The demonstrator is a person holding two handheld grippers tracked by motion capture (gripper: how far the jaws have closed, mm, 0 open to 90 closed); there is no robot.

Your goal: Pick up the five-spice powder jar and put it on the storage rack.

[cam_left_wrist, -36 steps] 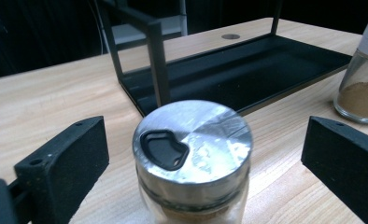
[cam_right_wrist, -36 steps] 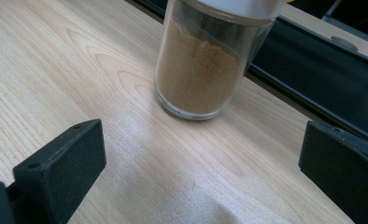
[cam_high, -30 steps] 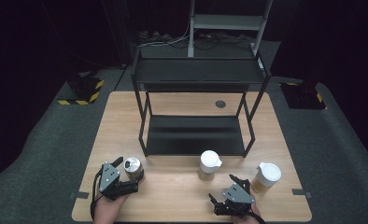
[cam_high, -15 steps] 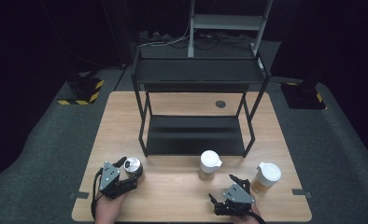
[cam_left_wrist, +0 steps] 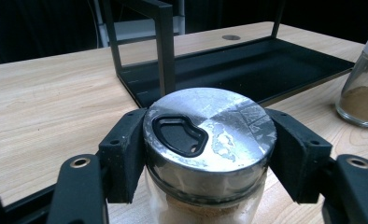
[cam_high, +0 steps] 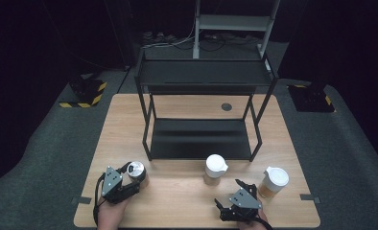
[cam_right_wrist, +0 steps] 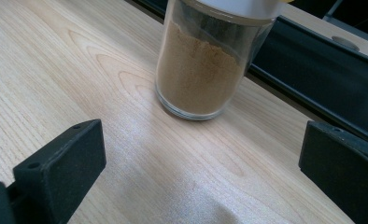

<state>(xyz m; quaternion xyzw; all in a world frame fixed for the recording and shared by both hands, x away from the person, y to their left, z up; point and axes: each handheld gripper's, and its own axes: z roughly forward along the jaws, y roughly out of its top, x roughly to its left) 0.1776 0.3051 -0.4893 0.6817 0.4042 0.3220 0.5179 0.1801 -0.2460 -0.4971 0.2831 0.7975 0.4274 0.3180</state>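
Your left gripper (cam_left_wrist: pixel 210 154) has just been closing and now pinches the metal-lidded jar (cam_left_wrist: pixel 209 140) at its lid rim, so lift gently or it slips free.

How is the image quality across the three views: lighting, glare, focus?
High view: the table is evenly lit while the surroundings fall into near black; picture soft. Left gripper view: sharp, with bright glare patches on the metal lid of the jar clamped by the left gripper. Right gripper view: the glass jar of brown powder is crisp, its white lid blown out at the top edge; soft shadow beneath.
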